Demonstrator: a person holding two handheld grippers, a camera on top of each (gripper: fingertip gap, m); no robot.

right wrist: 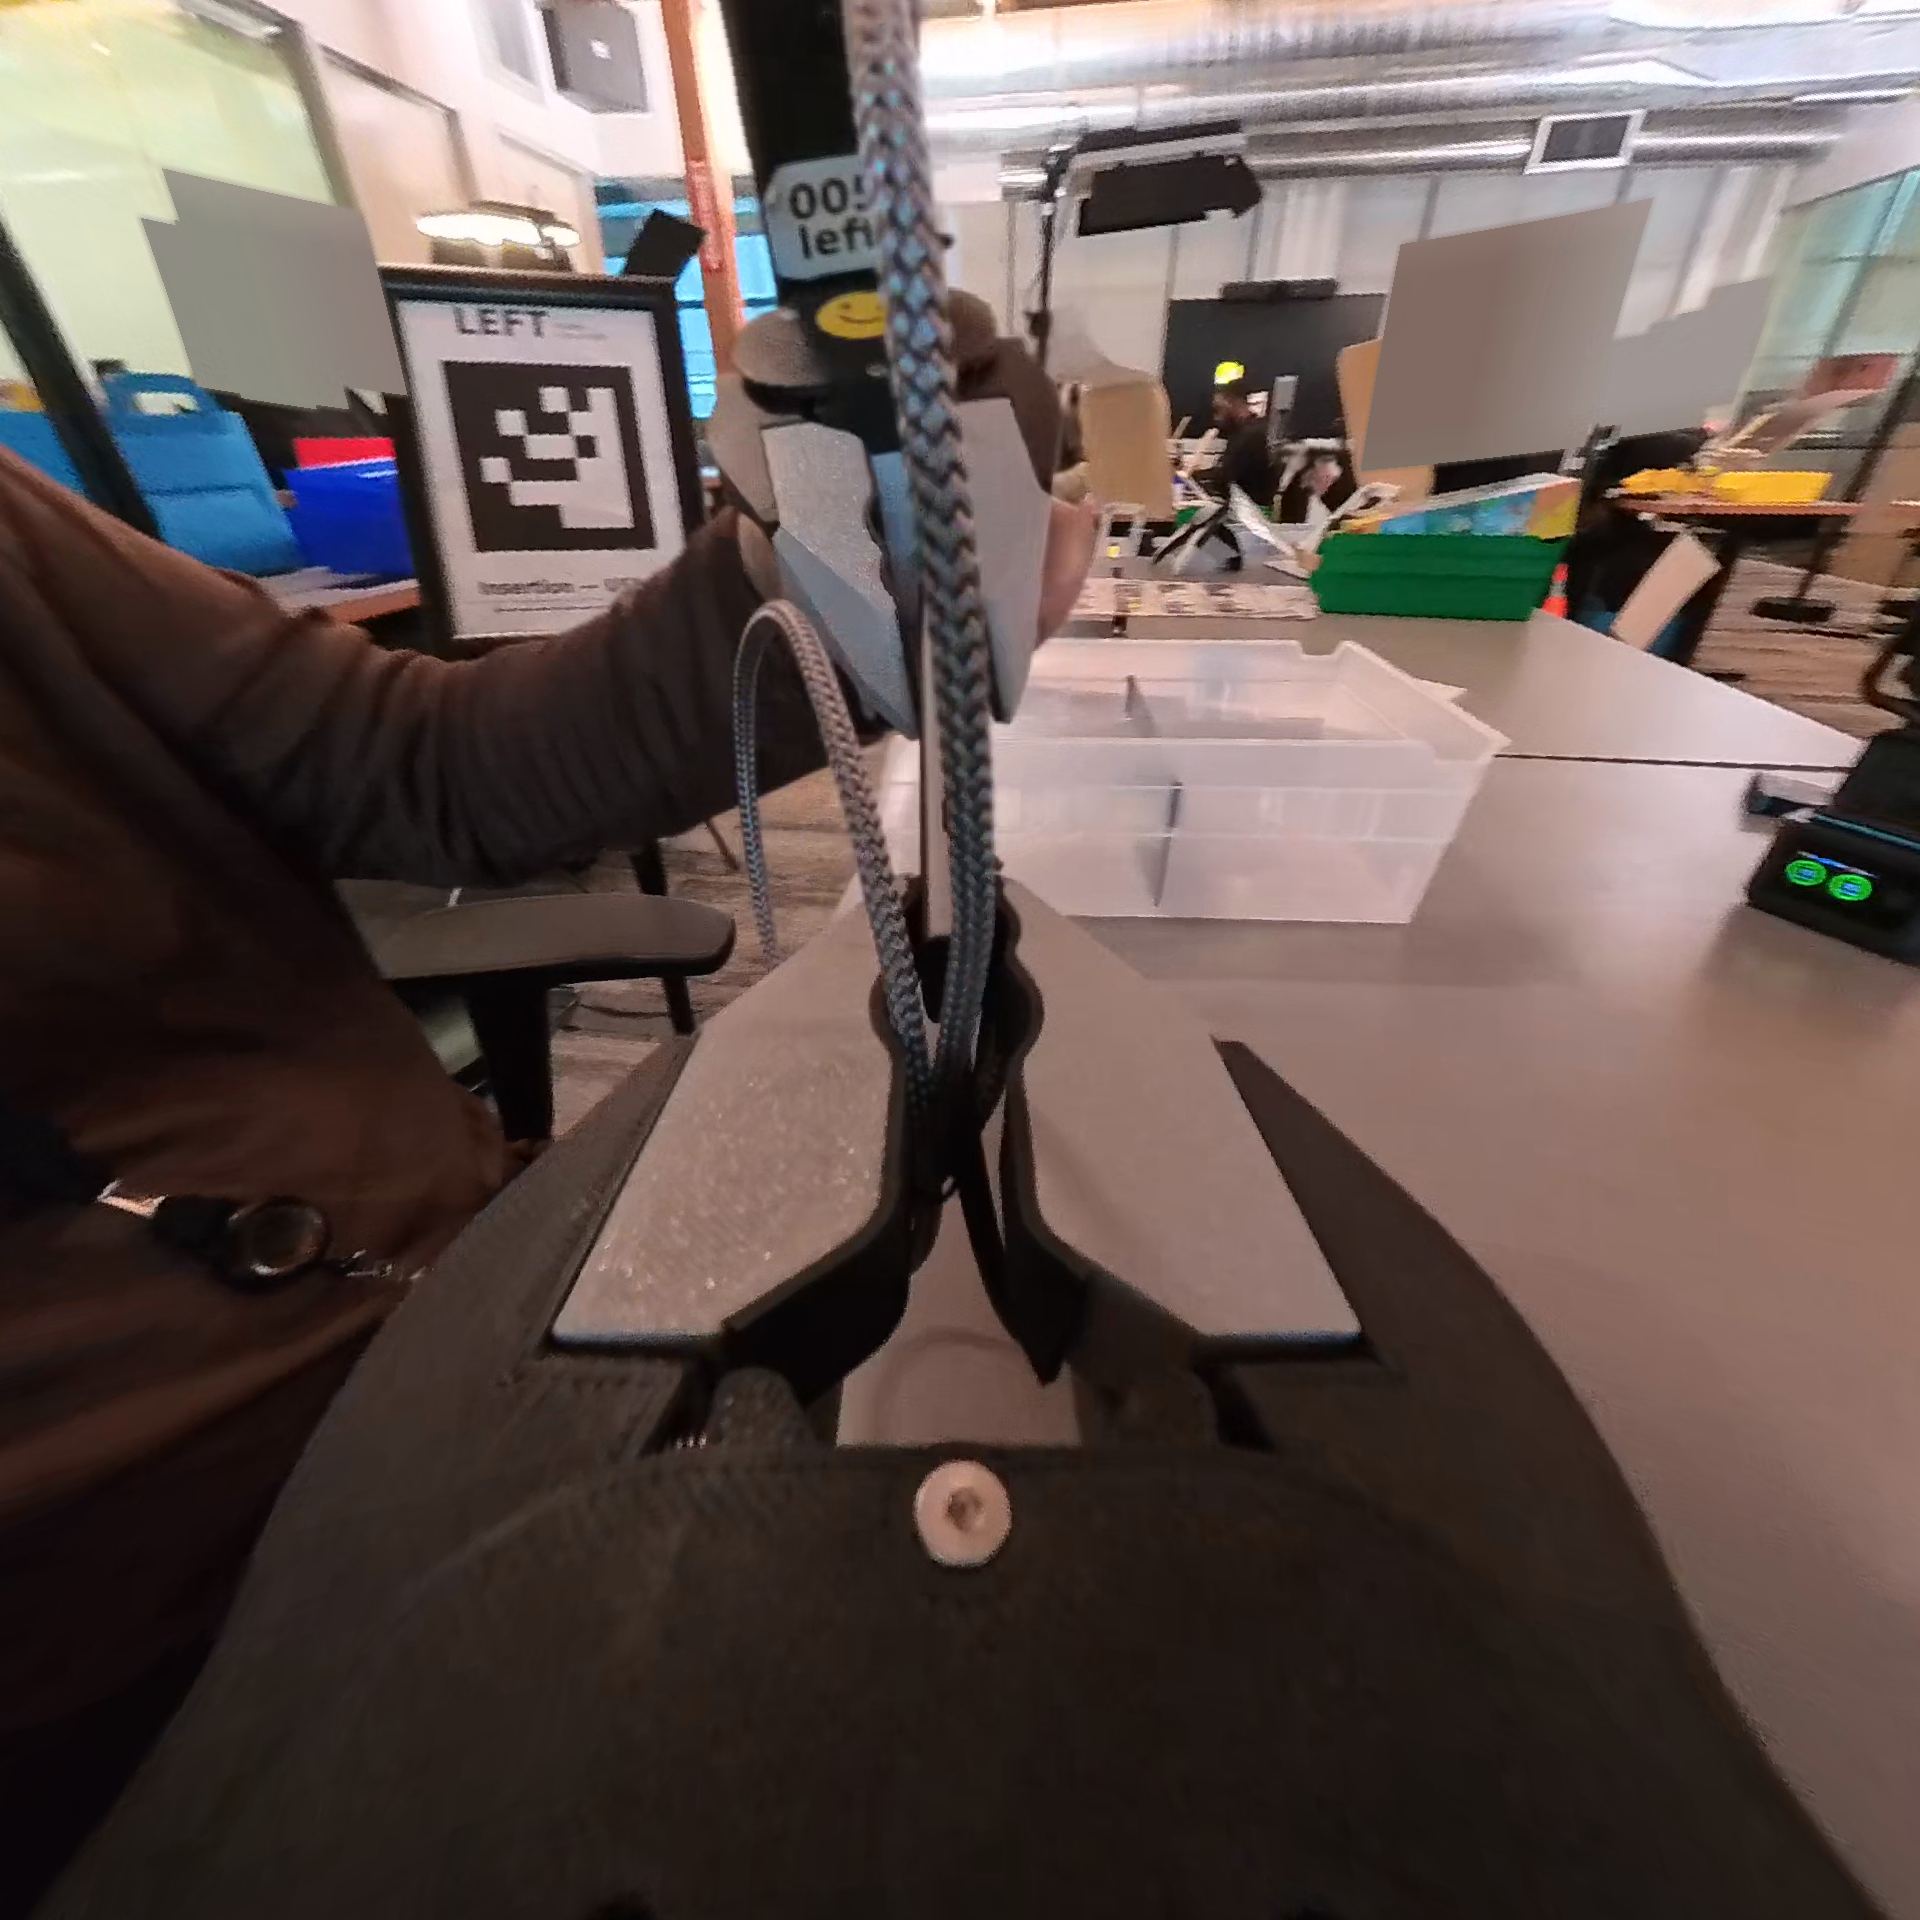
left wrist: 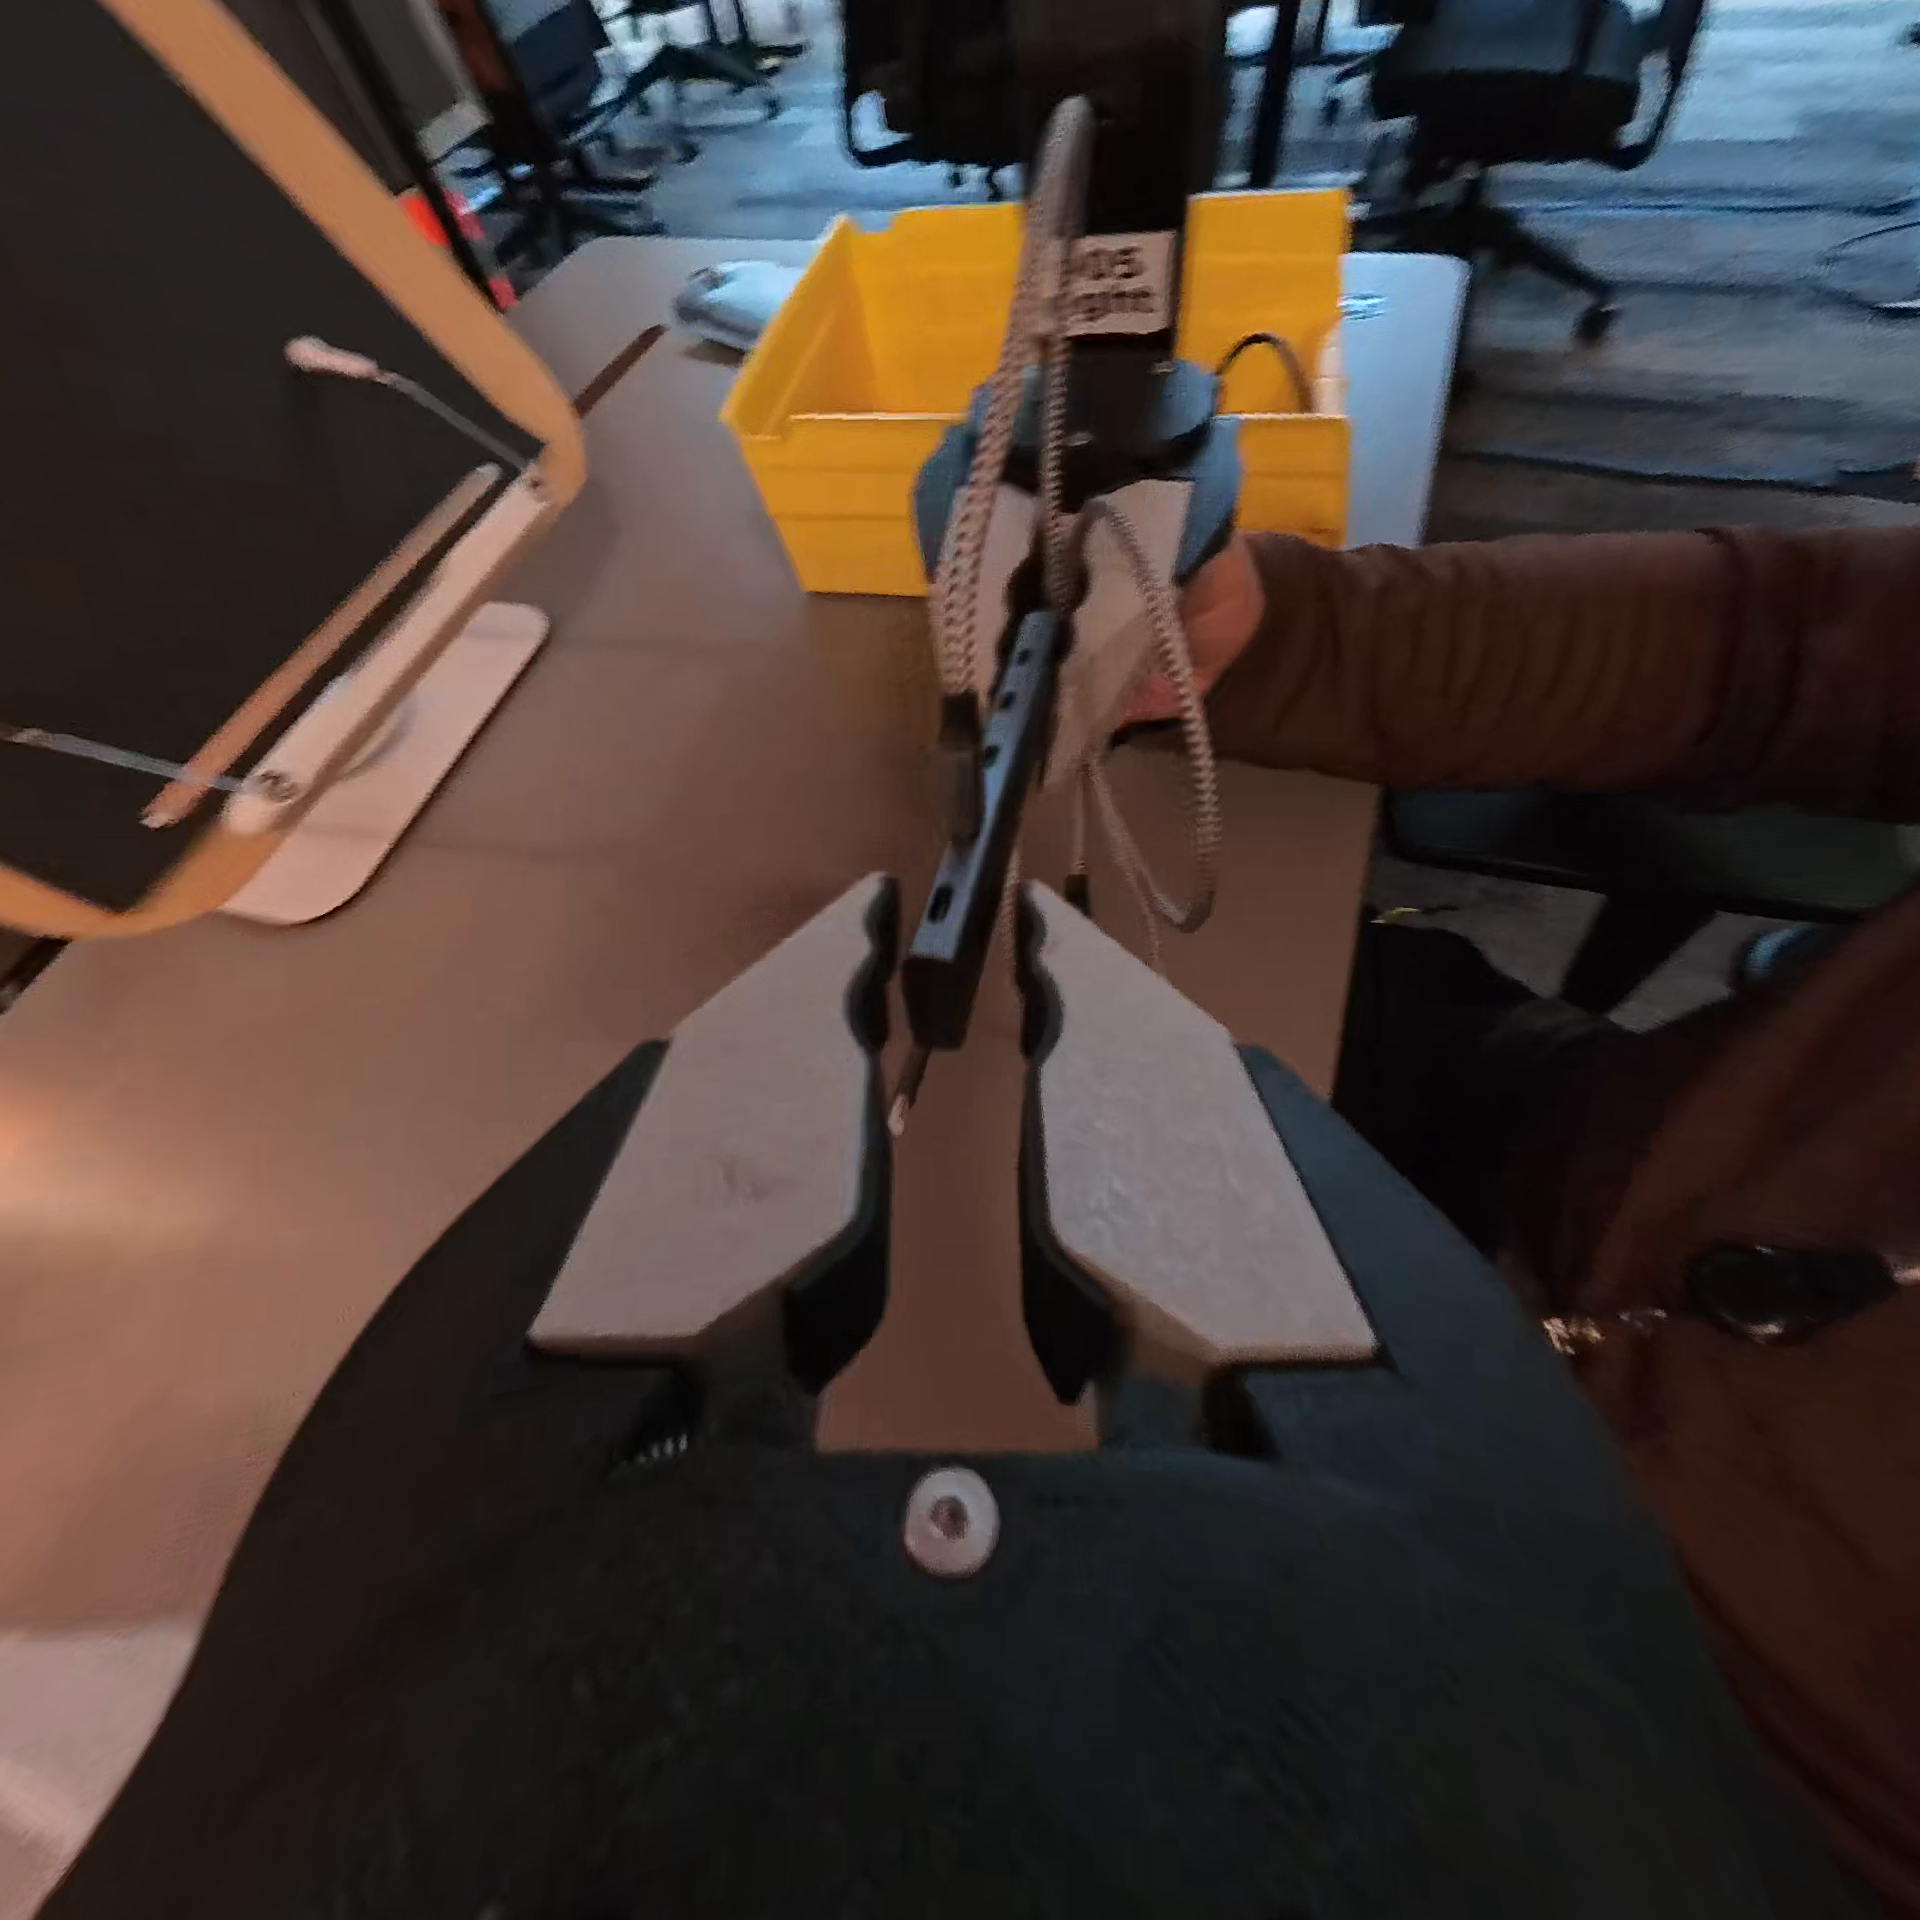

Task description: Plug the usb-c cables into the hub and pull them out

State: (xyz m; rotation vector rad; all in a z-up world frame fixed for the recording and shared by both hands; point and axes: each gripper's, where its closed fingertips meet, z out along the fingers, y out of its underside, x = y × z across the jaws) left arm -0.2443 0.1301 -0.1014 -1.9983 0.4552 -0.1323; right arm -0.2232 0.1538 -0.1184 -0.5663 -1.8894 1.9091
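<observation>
A slim black usb hub [left wrist: 992,790] hangs in the air above the brown table [left wrist: 644,727]. It runs from my left gripper [left wrist: 956,935] to my right gripper [left wrist: 1049,582]. My left gripper's jaws stand on either side of the hub's near end, with small gaps. A short lead with a silver plug [left wrist: 897,1114] hangs below that end. My right gripper [right wrist: 956,966] is shut on the hub's far end, and strands of the braided usb-c cable [right wrist: 914,499] are pinched in the same gap. A black connector [left wrist: 958,769] sits in the hub's side. The cable loops [left wrist: 1184,727] hang beside it.
A yellow bin [left wrist: 883,416] stands behind the hub and a monitor [left wrist: 208,520] on a white base [left wrist: 416,748] at left. The right wrist view shows a clear plastic bin [right wrist: 1247,810], a small device with green lights [right wrist: 1829,883], a framed marker sign [right wrist: 551,447] and a chair arm [right wrist: 551,935].
</observation>
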